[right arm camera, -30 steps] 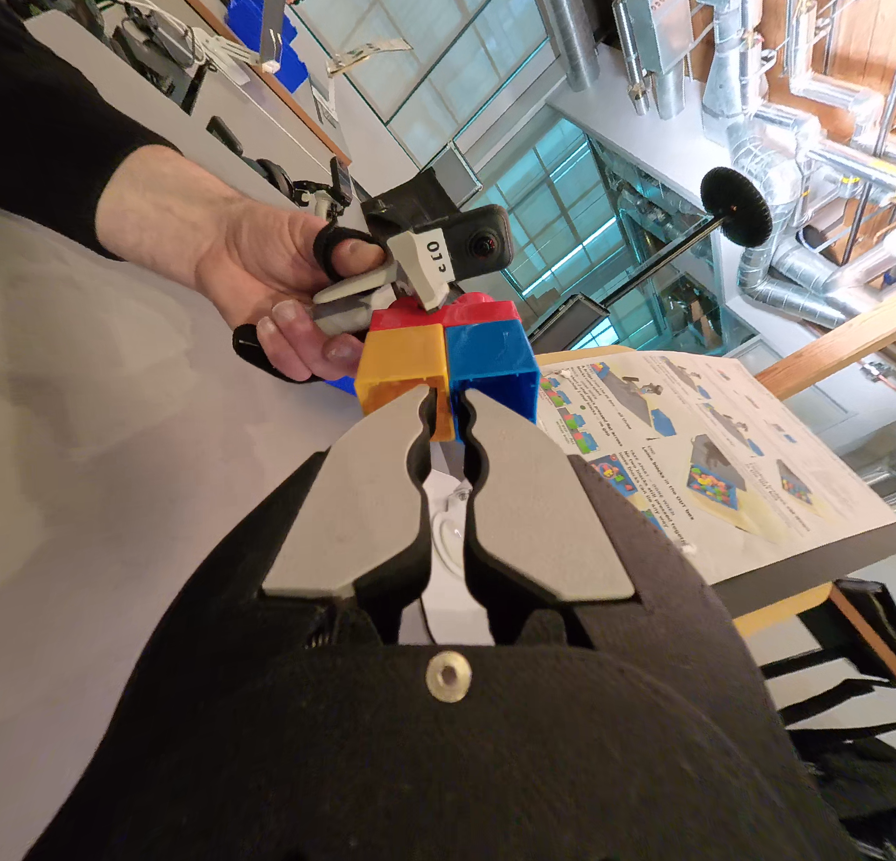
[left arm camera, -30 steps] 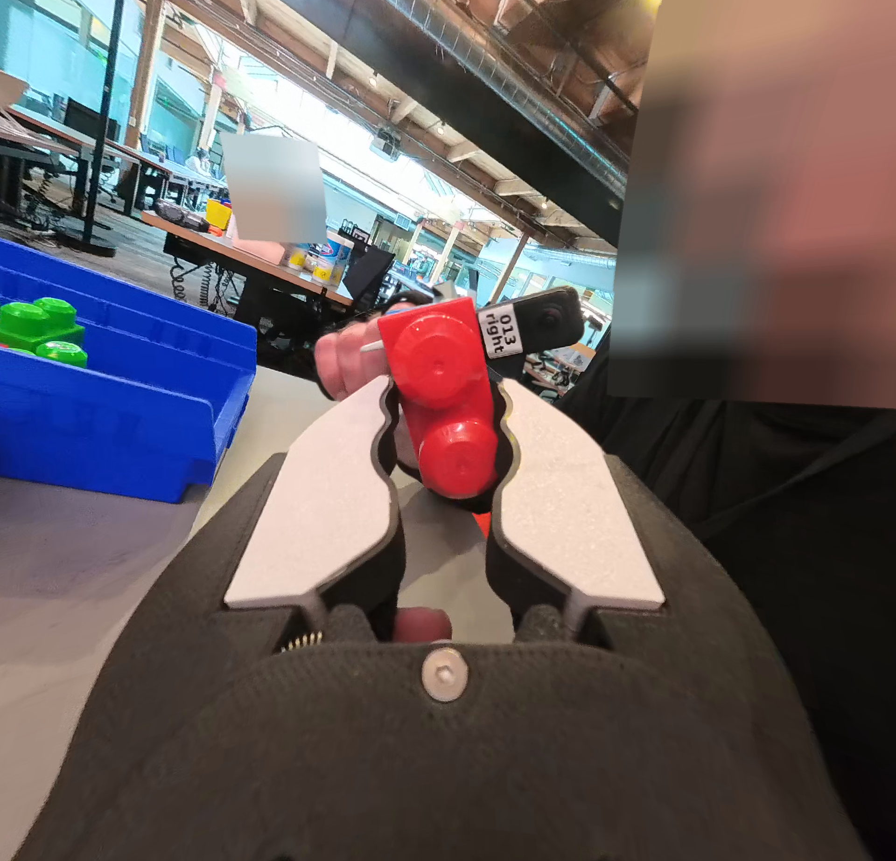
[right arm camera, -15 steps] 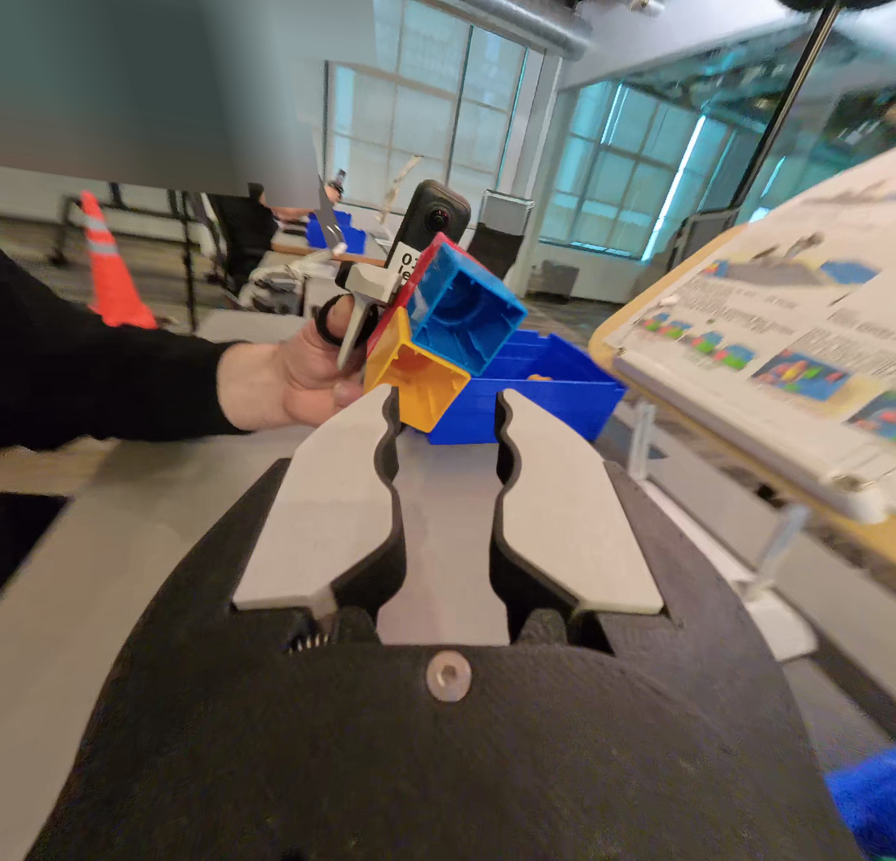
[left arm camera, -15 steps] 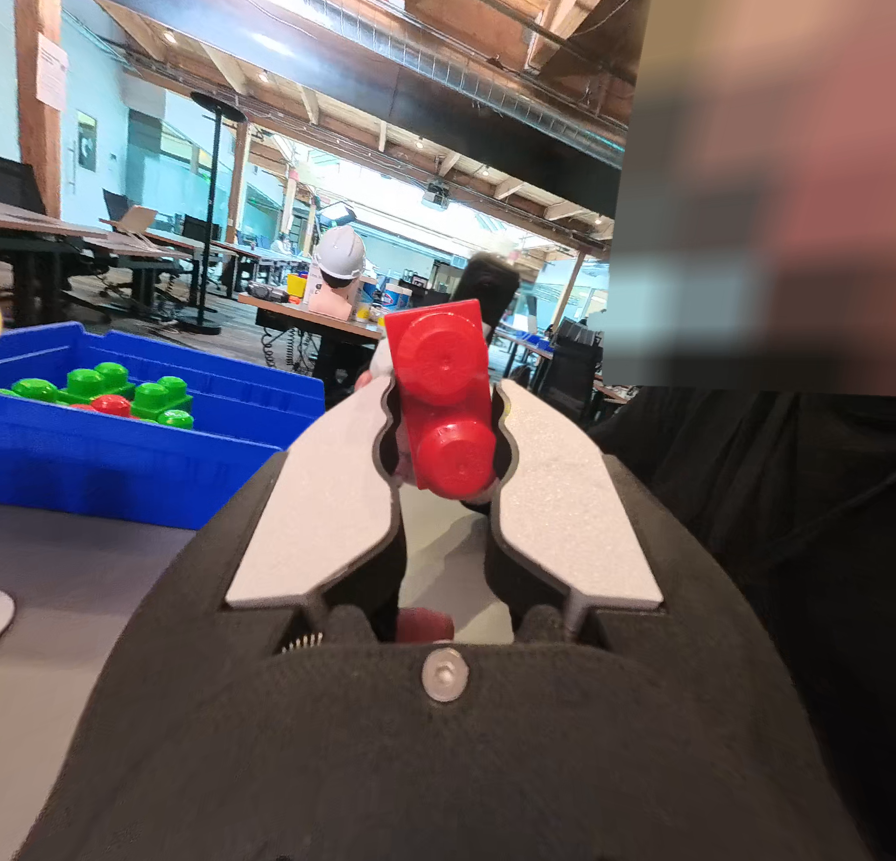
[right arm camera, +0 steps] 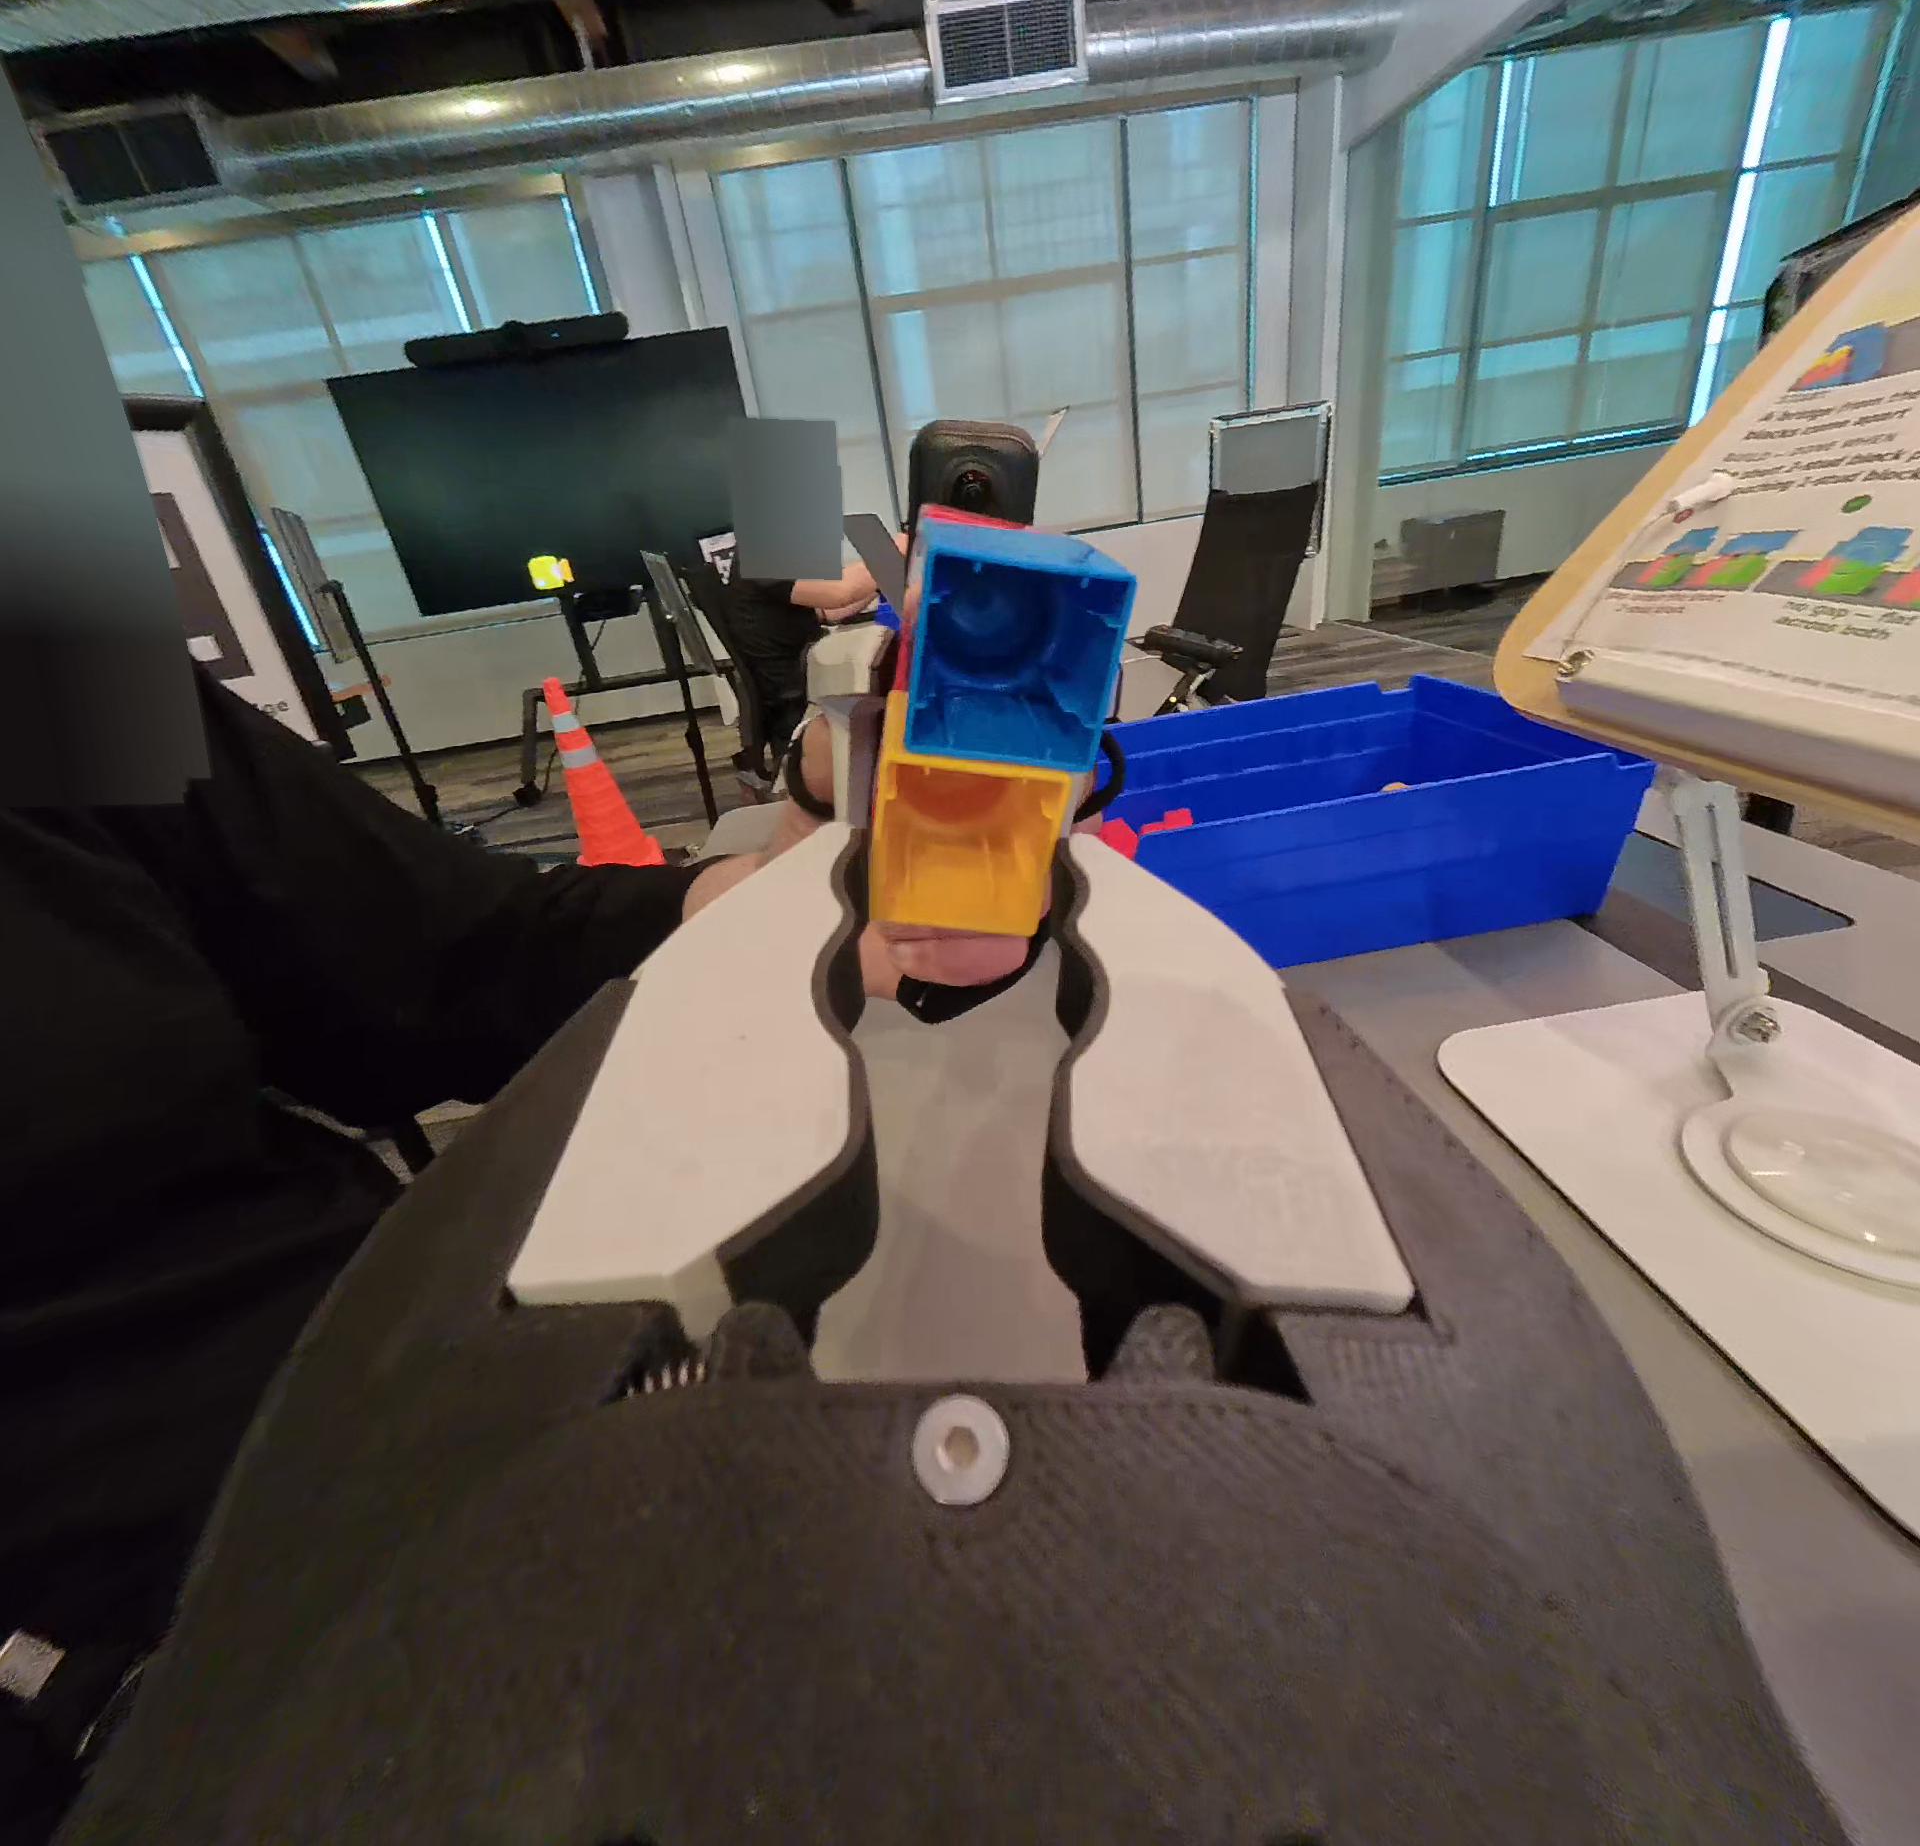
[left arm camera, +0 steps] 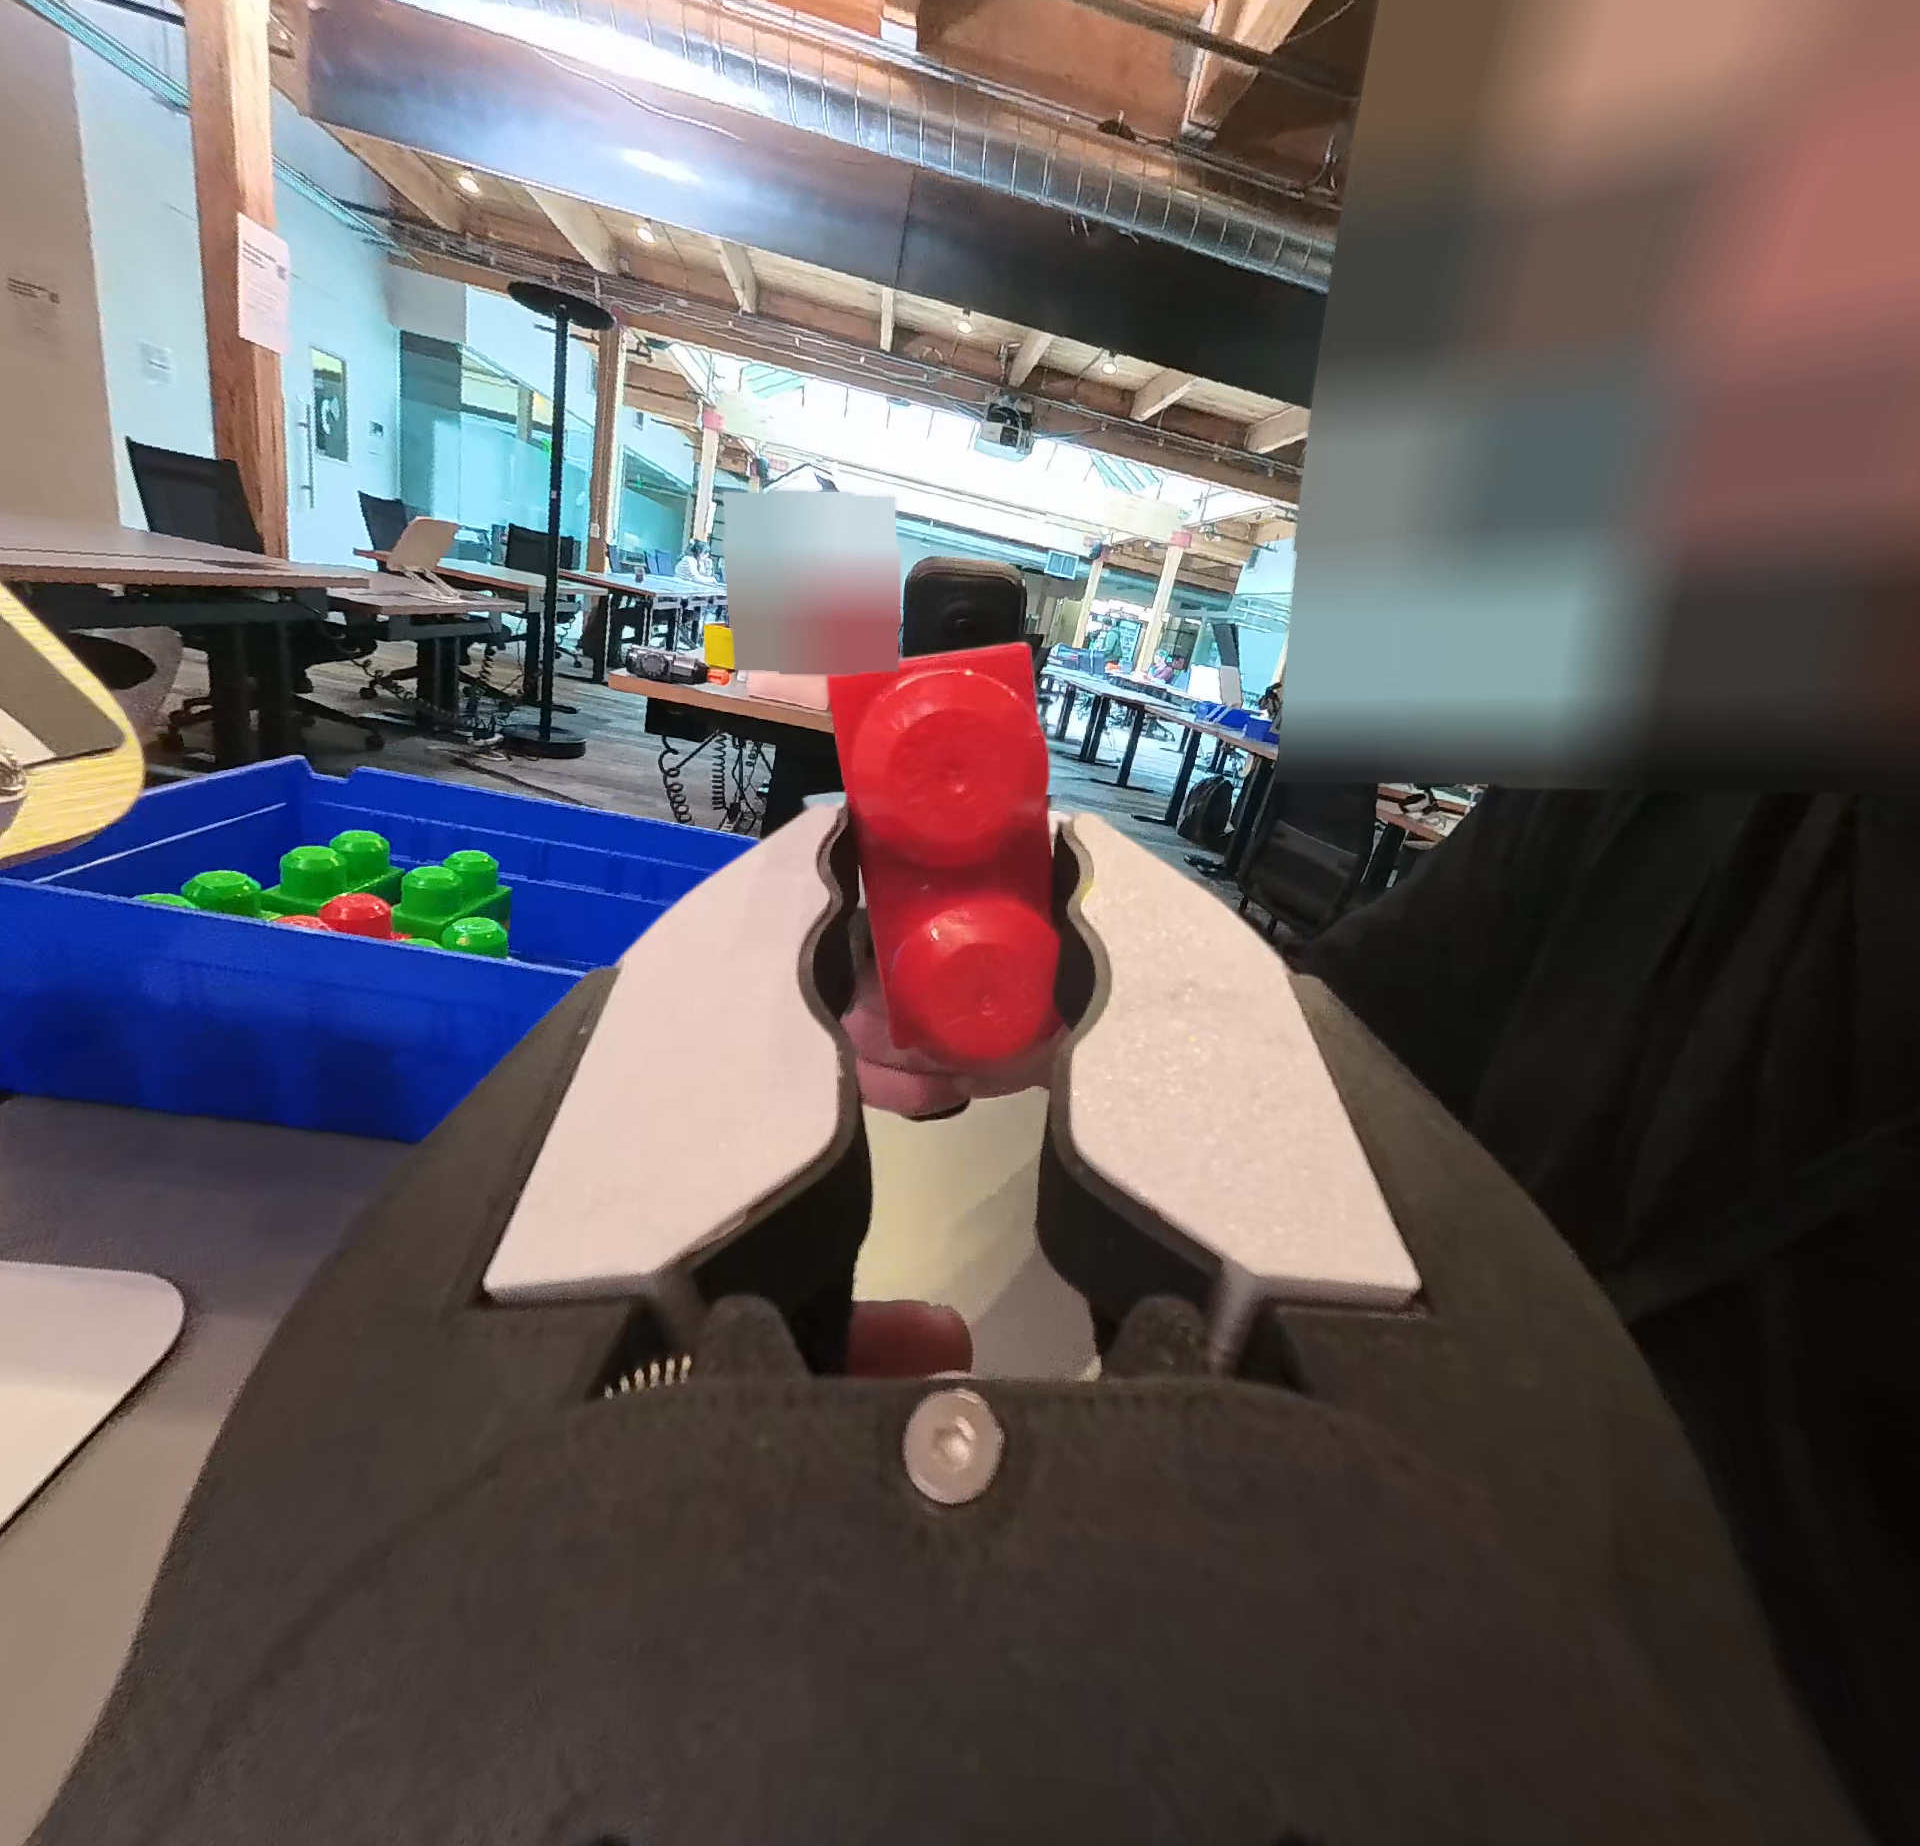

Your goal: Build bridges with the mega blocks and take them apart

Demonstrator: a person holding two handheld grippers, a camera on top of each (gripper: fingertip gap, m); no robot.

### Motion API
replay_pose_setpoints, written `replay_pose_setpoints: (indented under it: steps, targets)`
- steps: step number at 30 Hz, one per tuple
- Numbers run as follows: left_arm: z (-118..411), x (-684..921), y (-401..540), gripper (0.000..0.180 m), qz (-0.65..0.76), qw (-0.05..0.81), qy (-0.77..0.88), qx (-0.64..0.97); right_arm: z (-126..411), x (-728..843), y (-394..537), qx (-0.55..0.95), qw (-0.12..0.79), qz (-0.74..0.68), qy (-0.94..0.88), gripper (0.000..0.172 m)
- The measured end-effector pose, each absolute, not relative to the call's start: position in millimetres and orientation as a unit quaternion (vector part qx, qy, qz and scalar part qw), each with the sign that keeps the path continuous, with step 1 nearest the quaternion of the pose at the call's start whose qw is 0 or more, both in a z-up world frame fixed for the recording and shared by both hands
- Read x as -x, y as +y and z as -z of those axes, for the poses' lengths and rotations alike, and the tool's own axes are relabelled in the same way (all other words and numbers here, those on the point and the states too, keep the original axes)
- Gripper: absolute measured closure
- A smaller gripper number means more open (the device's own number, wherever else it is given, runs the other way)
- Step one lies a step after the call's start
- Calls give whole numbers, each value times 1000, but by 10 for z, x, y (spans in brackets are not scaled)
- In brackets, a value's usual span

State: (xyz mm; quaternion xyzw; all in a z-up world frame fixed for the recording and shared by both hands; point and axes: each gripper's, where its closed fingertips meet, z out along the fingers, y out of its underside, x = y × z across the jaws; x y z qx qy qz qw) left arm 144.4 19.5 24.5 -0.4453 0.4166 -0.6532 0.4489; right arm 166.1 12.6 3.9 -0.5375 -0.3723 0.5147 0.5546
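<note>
Left gripper (left arm camera: 951,913): clamped across the narrow sides of the red two-stud block (left arm camera: 951,830), studs toward the camera, long axis 12 to 6 o'clock. Right gripper (right arm camera: 961,861), facing it: closed around the yellow single block (right arm camera: 961,851), pads against both flanks, hollow underside toward the camera. Directly at 12 o'clock of the yellow block, touching it: blue single block (right arm camera: 1013,653), outside the grasp. All three held off the table (right arm camera: 1403,1007) between the opposed grippers; probable next move, separation straight back along that shared line.

At 2 o'clock from the right gripper, well apart: blue bin (right arm camera: 1455,861).

Versus a second ago: right fingers then nearly together, short of the blocks; half a second ago spread, with the blocks off at 11 o'clock. Left grip unchanged.
</note>
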Motion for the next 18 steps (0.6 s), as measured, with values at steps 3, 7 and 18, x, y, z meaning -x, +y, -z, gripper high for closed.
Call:
replay_pose_setpoints:
  steps: [3, 7, 18]
  targets:
    - [-242, -1459, 193, 145, 645, 458, 420, 446, -37, -1670, 139, 540, 553, -519, -366, 139]
    - [-236, -1459, 199, 145, 643, 464, 417, 443, -24, -1665, 143, 542, 548, -527, -358, 140]
    - [-201, -1443, 222, 146, 632, 480, 420, 440, 51, -1622, 183, 552, 531, -539, -351, 141]
